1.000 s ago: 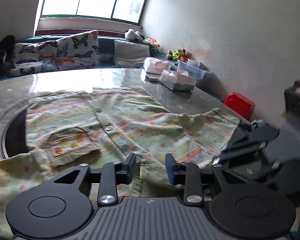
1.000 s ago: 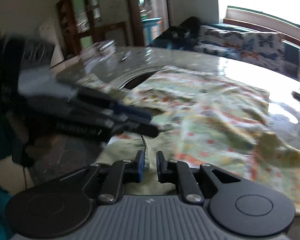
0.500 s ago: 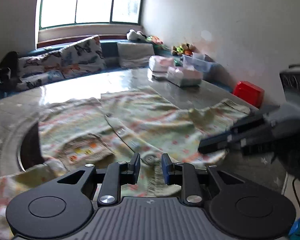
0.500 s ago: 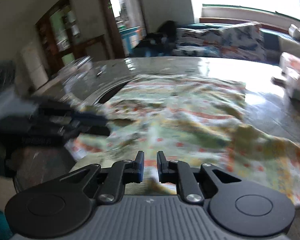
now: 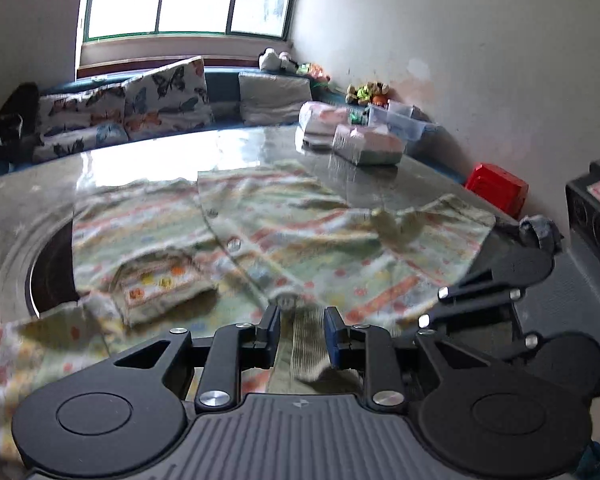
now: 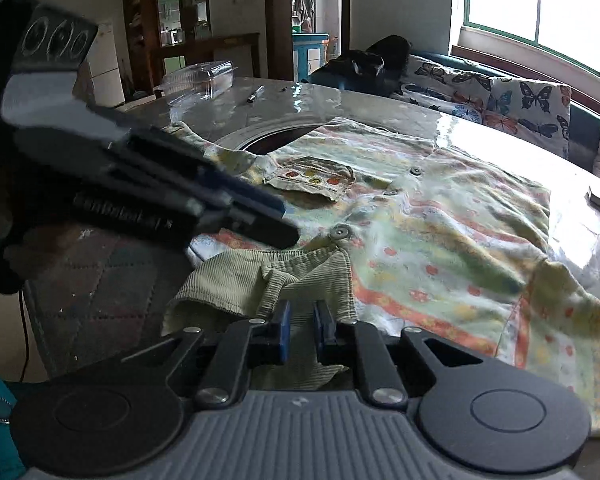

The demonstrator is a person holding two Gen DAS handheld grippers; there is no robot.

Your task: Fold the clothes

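Note:
A pale green child's shirt [image 5: 260,232] with orange stripes, snap buttons and a chest pocket lies spread front-up on a glossy round table [image 5: 148,156]. It also shows in the right wrist view [image 6: 440,232]. Its ribbed green collar [image 6: 284,276] lies at the near table edge. My left gripper [image 5: 302,326] is open, its jaws either side of the collar [image 5: 304,340]. My right gripper [image 6: 300,320] has its jaws narrowly apart over the collar's near edge. Each gripper appears in the other's view, the right one [image 5: 500,292] on the right and the left one [image 6: 268,224] on the left.
Wrapped packages [image 5: 364,144] and plastic boxes [image 5: 400,120] sit at the table's far right. A clear plastic container [image 6: 200,80] and a pen [image 6: 256,94] lie on the far side. A couch with butterfly cushions [image 5: 140,108] runs under the window. A red box [image 5: 500,188] stands by the wall.
Both grippers have come back down to the collar at the near edge. The left jaws have widened slightly. The right gripper has swung in close beside the left.

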